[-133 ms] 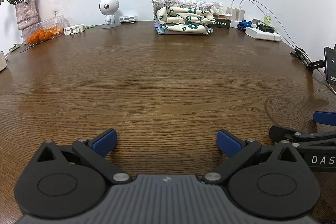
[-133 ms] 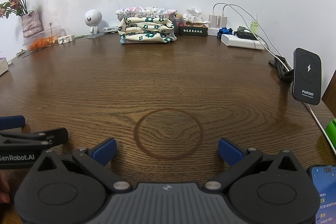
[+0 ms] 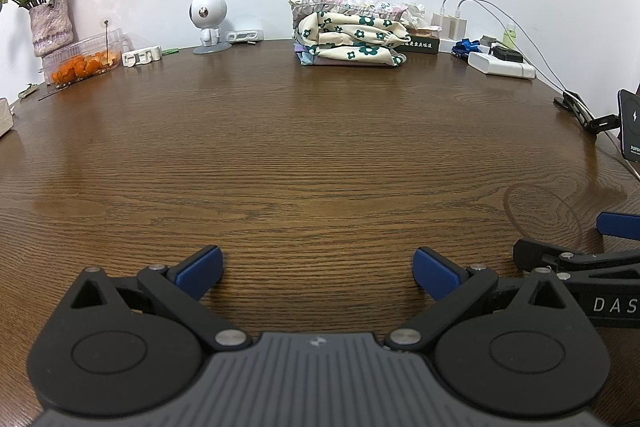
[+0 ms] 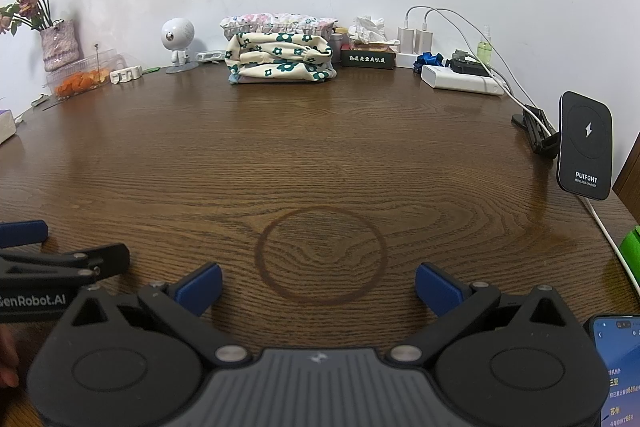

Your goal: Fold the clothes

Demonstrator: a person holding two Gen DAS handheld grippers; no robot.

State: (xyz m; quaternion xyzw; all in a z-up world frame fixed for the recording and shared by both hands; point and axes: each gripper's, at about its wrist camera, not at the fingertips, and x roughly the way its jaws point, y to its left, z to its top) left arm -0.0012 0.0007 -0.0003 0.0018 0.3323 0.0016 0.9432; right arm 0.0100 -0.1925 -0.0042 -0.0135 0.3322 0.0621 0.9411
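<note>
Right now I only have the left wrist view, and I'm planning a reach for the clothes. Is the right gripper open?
Observer: Yes, the right gripper is open, its fingers wide apart with nothing between them.
Operator: Is there anything beside it that I can't see?
Observer: A phone with its screen lit sits just to its right.
Operator: Is there anything else on that side?
Observer: There's a green object at the frame's right edge. I can't tell what it is.

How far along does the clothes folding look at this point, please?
Done: a stack of folded clothes sits at the table's far edge. In hand: nothing; the left gripper and right gripper are open and empty. Left: no unfolded garment is visible.
</note>
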